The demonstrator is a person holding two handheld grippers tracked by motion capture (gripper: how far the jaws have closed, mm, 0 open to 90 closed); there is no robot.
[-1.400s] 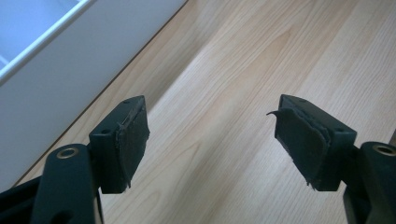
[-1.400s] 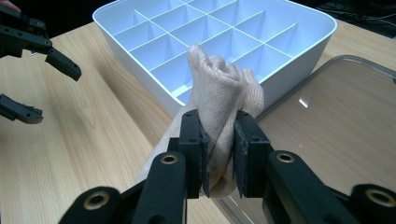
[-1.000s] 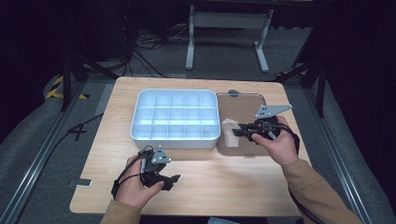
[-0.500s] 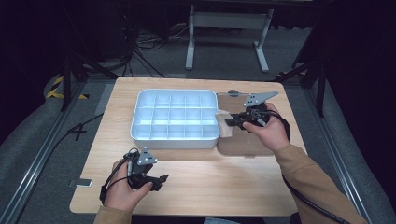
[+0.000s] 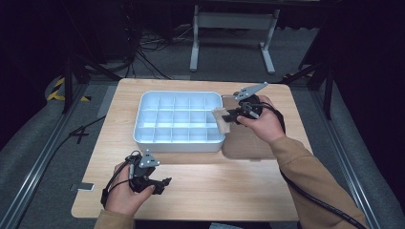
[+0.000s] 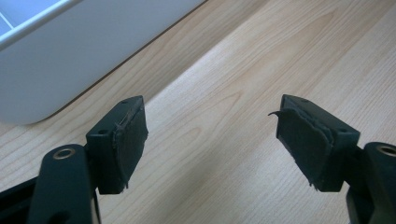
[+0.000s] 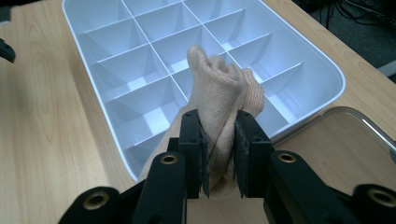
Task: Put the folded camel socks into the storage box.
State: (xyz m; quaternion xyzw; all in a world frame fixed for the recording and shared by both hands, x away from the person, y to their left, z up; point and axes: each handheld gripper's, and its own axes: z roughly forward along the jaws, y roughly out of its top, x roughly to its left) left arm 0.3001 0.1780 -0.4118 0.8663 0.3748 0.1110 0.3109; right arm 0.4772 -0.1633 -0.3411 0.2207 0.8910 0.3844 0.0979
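The sock [image 7: 223,105] is sitting pinched between the right gripper's [image 7: 218,154] jaws, bunched and poking up above them, hanging over the tray's [image 5: 177,144] right edge. In the high view the sock [image 5: 221,118] is showing right at that rim, the right gripper [image 5: 235,114] just beside the tray with its grey plate tilting up. The tray is lying mid-table [image 5: 248,191], white, split into rows of small compartments, and those in sight are looking bare. A clear lid [image 7: 355,135] is lying flat against the tray's right side, under the right hand [image 5: 261,125]. Off the tray's near left corner, well apart from the sock, the left gripper [image 5: 165,183] is hovering over bare wood, and its own view is showing its jaws spread wide, the pads [image 6: 130,142] gripping nothing, the tray wall [image 6: 70,60] just beyond them
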